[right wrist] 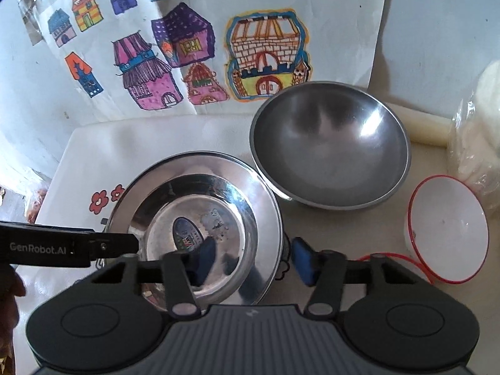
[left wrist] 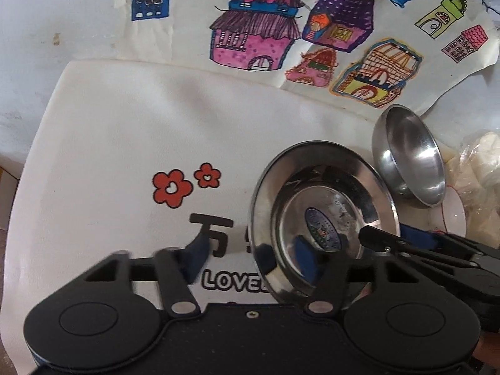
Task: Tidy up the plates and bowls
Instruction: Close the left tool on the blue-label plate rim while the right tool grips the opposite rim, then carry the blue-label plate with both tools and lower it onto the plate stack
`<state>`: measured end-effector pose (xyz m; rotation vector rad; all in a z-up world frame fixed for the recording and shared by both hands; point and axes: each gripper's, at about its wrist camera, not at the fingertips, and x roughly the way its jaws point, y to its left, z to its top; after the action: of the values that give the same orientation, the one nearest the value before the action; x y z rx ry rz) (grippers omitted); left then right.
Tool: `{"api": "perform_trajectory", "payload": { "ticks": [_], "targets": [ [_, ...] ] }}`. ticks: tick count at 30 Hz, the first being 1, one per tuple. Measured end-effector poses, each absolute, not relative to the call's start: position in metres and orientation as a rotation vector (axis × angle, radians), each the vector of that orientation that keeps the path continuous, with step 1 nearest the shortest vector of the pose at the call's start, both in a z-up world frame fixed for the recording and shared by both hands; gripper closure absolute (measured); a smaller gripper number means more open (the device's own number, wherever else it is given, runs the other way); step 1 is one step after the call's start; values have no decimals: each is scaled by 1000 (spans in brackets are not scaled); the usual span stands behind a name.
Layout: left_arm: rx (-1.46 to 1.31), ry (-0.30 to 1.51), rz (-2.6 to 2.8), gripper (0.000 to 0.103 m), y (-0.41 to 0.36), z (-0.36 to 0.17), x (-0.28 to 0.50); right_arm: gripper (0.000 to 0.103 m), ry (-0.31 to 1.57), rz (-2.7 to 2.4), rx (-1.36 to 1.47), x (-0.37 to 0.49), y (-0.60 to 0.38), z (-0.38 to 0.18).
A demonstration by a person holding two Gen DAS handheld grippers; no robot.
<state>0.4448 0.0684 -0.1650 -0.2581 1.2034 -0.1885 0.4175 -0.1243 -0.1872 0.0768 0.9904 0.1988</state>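
White cloth mat (left wrist: pixel 125 131) covers the near-left of the table (right wrist: pixel 359 237): two red flowers (left wrist: pixel 184 184), black characters and "LOVE" lettering (left wrist: pixel 232 279) printed on it. Child's drawing sheet (left wrist: pixel 312 31) of coloured houses lies along the far edge, its near edge tucked under the mat's far edge. Clear plastic bag (right wrist: pixel 475 143) of pale lumps at the right edge. Cream-coloured roll (right wrist: pixel 422 131) just left of the bag, toward the far right.
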Motion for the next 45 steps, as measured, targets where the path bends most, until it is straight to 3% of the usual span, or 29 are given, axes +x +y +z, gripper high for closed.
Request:
{"api": "perform_trajectory", "payload": {
  "ticks": [3,7,31,45],
  "targets": [
    [-264,1213,-196,77,67,-167,443,71,998,173,82,420,-124,-190],
    [-294,1220,-193,83,68,-171,440,78,994,163,90,419,-126,-188],
    [-544,1096,-124,86,80,-113,349,80,949,301,102,345,-154,-128],
    [-483,1105,-129,86,50,-112,290,79,991,384,81,291,-191,-129]
  ]
}}
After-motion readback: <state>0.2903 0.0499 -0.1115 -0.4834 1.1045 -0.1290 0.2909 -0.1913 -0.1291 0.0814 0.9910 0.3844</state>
